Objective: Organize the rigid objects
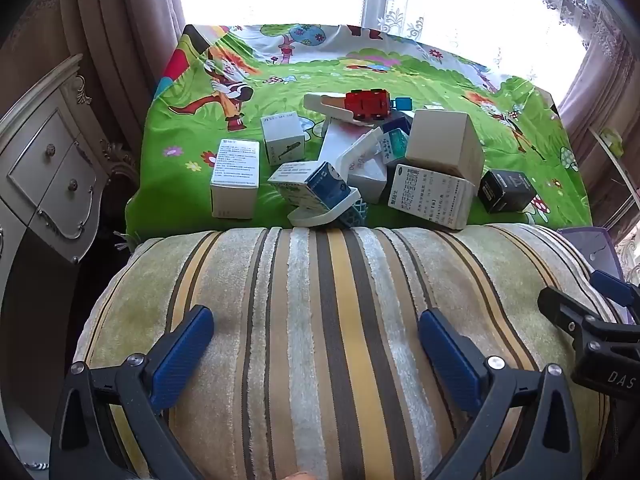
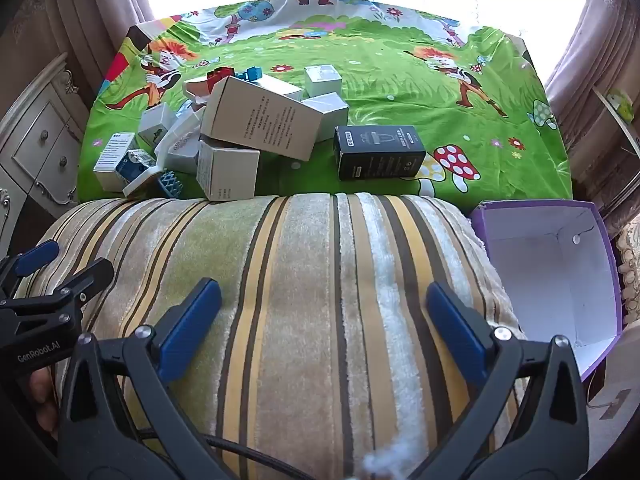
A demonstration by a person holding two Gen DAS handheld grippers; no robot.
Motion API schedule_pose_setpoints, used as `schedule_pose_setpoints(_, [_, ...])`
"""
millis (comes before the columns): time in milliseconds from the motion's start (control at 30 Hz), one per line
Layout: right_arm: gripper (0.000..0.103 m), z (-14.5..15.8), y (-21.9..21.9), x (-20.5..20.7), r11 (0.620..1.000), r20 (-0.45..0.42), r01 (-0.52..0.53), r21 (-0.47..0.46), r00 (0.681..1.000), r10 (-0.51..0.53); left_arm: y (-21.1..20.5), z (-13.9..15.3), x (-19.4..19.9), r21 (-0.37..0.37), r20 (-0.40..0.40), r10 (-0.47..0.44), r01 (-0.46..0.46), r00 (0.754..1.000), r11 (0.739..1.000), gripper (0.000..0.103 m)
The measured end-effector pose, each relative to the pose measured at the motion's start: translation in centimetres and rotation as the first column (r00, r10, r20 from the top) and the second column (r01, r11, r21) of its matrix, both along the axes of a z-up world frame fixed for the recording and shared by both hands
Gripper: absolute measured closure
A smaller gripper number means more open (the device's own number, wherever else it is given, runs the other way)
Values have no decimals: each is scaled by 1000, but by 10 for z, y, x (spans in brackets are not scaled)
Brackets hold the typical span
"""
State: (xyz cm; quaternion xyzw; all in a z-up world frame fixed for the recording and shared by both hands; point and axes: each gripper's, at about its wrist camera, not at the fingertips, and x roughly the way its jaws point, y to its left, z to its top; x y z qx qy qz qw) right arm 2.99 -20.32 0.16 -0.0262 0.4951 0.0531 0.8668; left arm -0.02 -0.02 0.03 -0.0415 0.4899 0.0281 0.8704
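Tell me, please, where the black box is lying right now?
The black box lies on the green sheet, right of the pile of white boxes and just beyond the striped cushion.

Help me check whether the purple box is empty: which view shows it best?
The right wrist view: the purple box lies open toward the camera, its white inside bare. The left wrist view catches only a purple sliver at its right edge.

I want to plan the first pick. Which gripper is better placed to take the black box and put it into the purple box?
Right, probably. The black box lies on the pile's right side, the purple box is beside the right gripper, and its jaws are open and empty.
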Motion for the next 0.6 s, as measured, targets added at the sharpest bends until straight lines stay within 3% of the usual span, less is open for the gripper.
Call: schedule_pose_setpoints(600, [0, -3, -4, -6, 999, 49, 5, 41, 999, -7, 1, -1, -1, 8, -3, 2, -2, 1000, 1000, 0])
